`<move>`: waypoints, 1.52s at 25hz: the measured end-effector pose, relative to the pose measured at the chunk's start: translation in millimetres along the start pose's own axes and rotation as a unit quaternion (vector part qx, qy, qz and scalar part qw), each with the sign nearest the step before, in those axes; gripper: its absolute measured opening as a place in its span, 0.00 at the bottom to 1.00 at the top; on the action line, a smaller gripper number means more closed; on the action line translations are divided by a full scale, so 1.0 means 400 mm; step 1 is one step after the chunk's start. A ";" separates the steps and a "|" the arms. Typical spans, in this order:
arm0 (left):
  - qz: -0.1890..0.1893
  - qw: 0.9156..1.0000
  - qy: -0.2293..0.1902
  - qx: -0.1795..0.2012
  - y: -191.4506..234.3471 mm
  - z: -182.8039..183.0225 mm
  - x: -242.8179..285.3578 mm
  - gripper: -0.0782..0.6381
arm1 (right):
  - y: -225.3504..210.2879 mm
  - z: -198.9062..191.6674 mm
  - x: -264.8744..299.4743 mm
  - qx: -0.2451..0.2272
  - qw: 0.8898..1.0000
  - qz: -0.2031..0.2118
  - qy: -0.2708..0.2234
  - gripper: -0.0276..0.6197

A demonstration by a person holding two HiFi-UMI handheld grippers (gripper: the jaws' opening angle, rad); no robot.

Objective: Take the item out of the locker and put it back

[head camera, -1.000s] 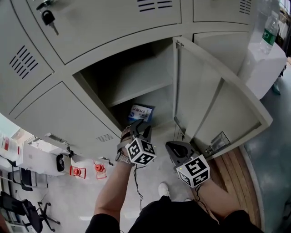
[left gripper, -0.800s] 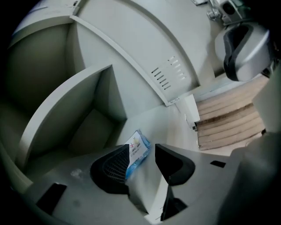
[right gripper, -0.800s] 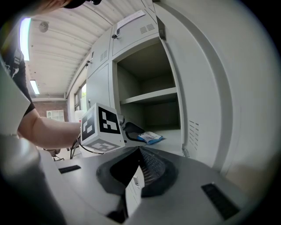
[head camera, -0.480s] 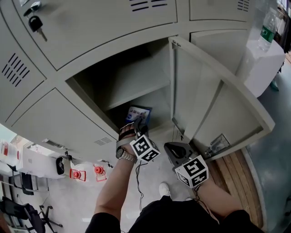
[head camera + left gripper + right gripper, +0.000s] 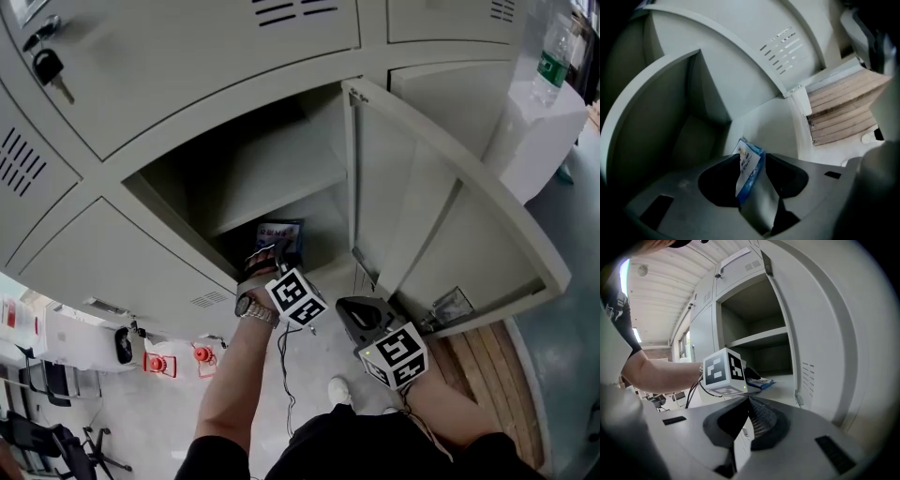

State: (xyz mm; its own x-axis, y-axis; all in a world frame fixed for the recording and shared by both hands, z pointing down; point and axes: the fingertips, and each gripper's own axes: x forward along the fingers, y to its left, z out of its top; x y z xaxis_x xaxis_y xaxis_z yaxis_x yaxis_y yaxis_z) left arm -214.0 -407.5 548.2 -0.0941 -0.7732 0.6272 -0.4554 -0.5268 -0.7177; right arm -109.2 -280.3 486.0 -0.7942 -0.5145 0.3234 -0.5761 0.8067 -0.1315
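Observation:
A blue-and-white packet (image 5: 278, 232) sits low in the open locker (image 5: 187, 187), at the front of its bottom compartment. My left gripper (image 5: 271, 253) reaches into that opening. In the left gripper view the left gripper (image 5: 752, 163) is shut on the packet (image 5: 748, 165), which stands on edge between the jaws above the locker floor (image 5: 764, 126). My right gripper (image 5: 350, 310) hangs outside, below the door, shut with nothing in it. The right gripper view shows its closed jaws (image 5: 747, 402), the left gripper's marker cube (image 5: 723, 371) and the packet (image 5: 761, 380).
The locker door (image 5: 441, 216) stands open to the right. A shelf (image 5: 281, 173) splits the compartment. Keys (image 5: 47, 70) hang from the upper left door. A water bottle (image 5: 551, 64) stands on a white cabinet (image 5: 539, 131). Red objects (image 5: 157, 361) and a chair (image 5: 56, 441) sit on the floor.
My left gripper has moved forward into the locker opening with the packet. The right gripper has stayed about where it was.

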 end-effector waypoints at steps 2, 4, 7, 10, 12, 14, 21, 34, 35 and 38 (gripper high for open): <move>-0.010 0.999 0.004 -0.031 0.002 0.004 0.010 0.35 | 0.001 -0.001 0.005 0.001 1.000 0.003 0.002 0.12; -0.021 0.998 -0.008 -0.056 0.003 0.020 0.018 0.34 | 0.003 -0.002 0.011 0.000 1.000 0.005 0.003 0.12; -0.029 0.996 -0.020 -0.082 0.020 0.028 0.033 0.34 | 0.004 -0.004 0.017 0.002 1.000 0.008 0.006 0.12; -0.052 0.990 -0.022 -0.127 0.027 0.023 0.057 0.33 | -0.001 -0.009 0.023 0.004 1.000 0.007 0.009 0.12; -0.077 0.980 -0.028 -0.181 0.024 0.020 0.072 0.30 | -0.001 -0.011 0.028 0.005 1.000 0.006 0.011 0.12; -0.094 0.968 -0.037 -0.228 0.029 0.020 0.080 0.30 | -0.001 -0.012 0.033 0.006 1.000 0.005 0.012 0.12; -0.122 0.944 -0.059 -0.301 0.032 0.026 0.091 0.26 | -0.008 -0.025 0.049 0.020 1.000 0.002 0.014 0.12; -0.092 0.945 -0.077 -0.305 0.029 0.021 0.090 0.17 | 0.000 -0.025 0.042 0.022 1.000 0.002 0.013 0.12; -0.087 0.946 -0.077 -0.303 0.028 0.020 0.089 0.17 | 0.000 -0.024 0.038 0.022 1.000 0.001 0.012 0.12; -0.077 0.945 -0.079 -0.308 0.029 0.016 0.083 0.16 | 0.002 -0.023 0.026 0.022 1.000 0.000 0.011 0.12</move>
State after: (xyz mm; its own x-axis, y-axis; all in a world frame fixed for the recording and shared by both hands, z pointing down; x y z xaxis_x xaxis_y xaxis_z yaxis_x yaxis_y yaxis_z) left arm -216.8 -441.4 558.7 0.1261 -0.7732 0.6215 -0.8867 -0.3688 -0.2789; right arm -116.0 -282.5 497.7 -0.7901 -0.5079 0.3431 -0.5845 0.7928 -0.1724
